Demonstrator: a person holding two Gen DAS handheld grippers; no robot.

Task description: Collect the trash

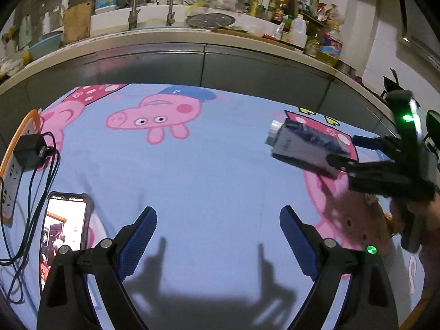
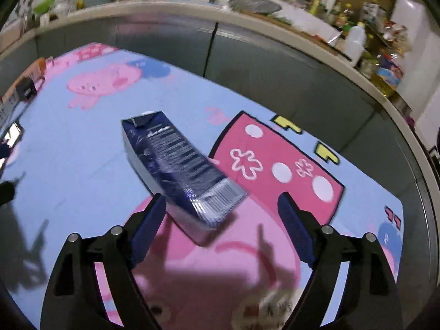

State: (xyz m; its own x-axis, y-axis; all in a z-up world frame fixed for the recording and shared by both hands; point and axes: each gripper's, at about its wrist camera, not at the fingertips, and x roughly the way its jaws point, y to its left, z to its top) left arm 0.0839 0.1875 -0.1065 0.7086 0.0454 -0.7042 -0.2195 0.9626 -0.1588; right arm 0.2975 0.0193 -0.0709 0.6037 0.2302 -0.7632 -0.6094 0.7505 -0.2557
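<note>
**Carton loose between spread fingers, grip not settled**

Since the right gripper [image 2: 221, 228] has its fingers [image 2: 150, 231] spread wide, the carton [image 2: 178, 165] is not clamped: its near end touches or nearly touches the left finger, w/ a clear gap to the other. Whether it rests on the tabletop [image 2: 82, 165] or hangs just above, can't tell. Judging by looks, it's a light, prob. empty drink box: stiff along the edges, soft on the broad faces, glossy so a bit slippery. Best hold is across the narrow width near the middle, not at the end, or it may pivot.

Looks: tall dark-blue box, white text, silvery-grey base end, white cap at the far end.

Left gripper [image 1: 218, 235] has its fingers apart w/ nothing between, over the cartoon-pig cloth. Farther left, a phone [image 1: 66, 225]. Beyond, kitchen cabinets.
</note>
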